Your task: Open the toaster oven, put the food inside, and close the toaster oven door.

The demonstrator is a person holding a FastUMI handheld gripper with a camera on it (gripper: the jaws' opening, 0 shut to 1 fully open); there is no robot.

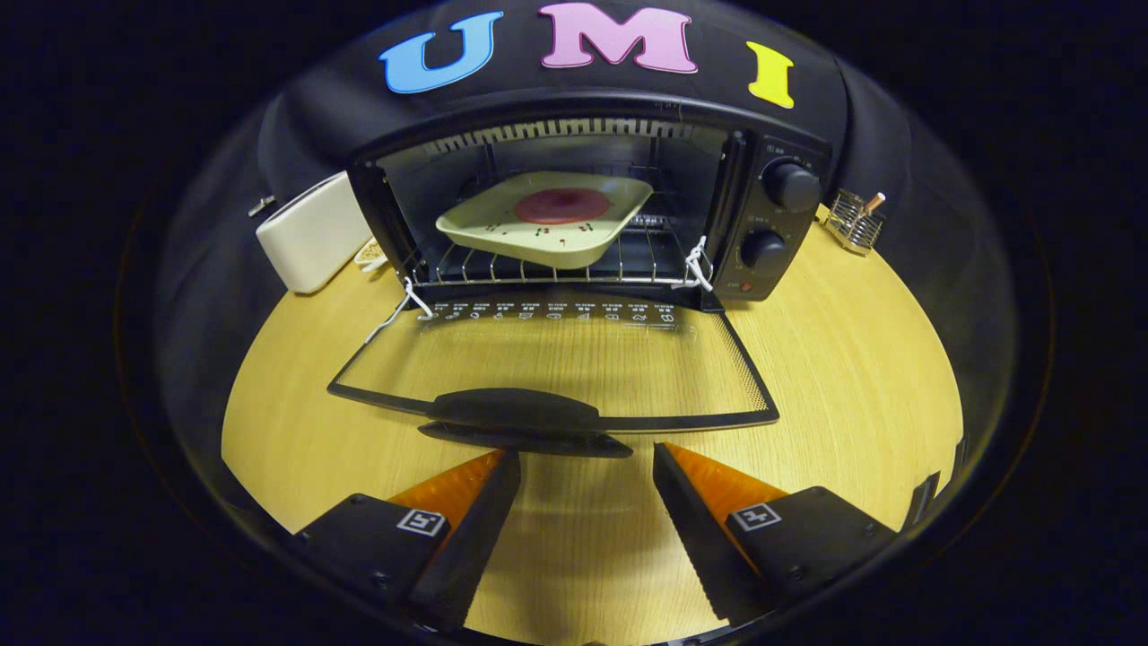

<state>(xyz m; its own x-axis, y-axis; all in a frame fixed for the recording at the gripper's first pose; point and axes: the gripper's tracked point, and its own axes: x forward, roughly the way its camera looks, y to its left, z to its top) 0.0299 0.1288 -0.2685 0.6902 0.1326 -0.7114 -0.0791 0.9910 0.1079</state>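
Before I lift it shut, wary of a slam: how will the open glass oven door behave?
The black-framed glass door probably swings stiffly on its hinge. Its handle looks smooth, perhaps slippery for the open gripper.

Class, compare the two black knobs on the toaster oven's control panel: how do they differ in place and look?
The upper knob sits near the panel's top and looks larger; the lower knob sits beneath it, nearer the red light, and looks smaller. Both are round and black. The open gripper touches neither.
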